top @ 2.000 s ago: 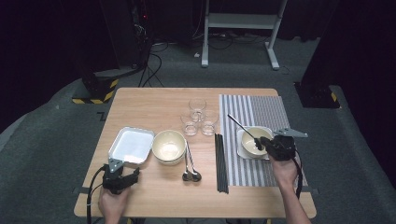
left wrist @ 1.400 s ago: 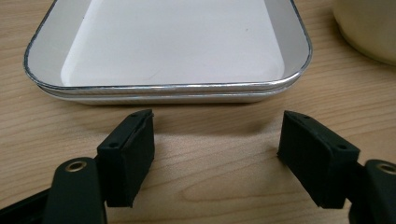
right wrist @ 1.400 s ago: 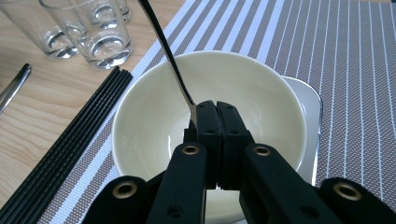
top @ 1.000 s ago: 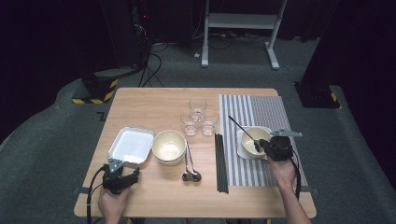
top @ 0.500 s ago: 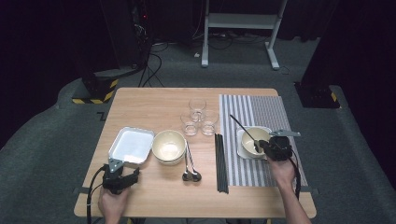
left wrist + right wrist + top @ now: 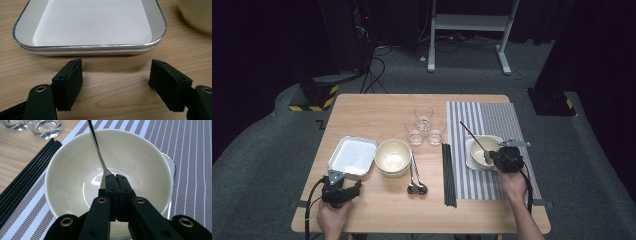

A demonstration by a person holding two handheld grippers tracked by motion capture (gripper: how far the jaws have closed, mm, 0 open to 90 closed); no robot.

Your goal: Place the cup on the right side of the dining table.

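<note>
Looking down from the high view, you had the right gripper [image 6: 498, 158] over the cream bowl [image 6: 477, 150] on the striped placemat [image 6: 497, 120], with a spoon [image 6: 474, 138] slanting up and away out of that bowl. Your left gripper [image 6: 343, 188] rested near the table's [image 6: 372, 107] front edge, just short of the white tray [image 6: 353, 155].

Along the left gripper view, your jaws stood wide apart with nothing between them, the tray's rim [image 6: 87, 47] just ahead of the tips.

Along the right gripper view, your jaws were clamped together on the spoon [image 6: 96, 147] down near its bowl end, inside the cream bowl [image 6: 65, 170]. I judged the step to be setting the spoon into the bowl. The next move called for parting those jaws gently, so the handle settled against the rim, then lifting straight out
</note>
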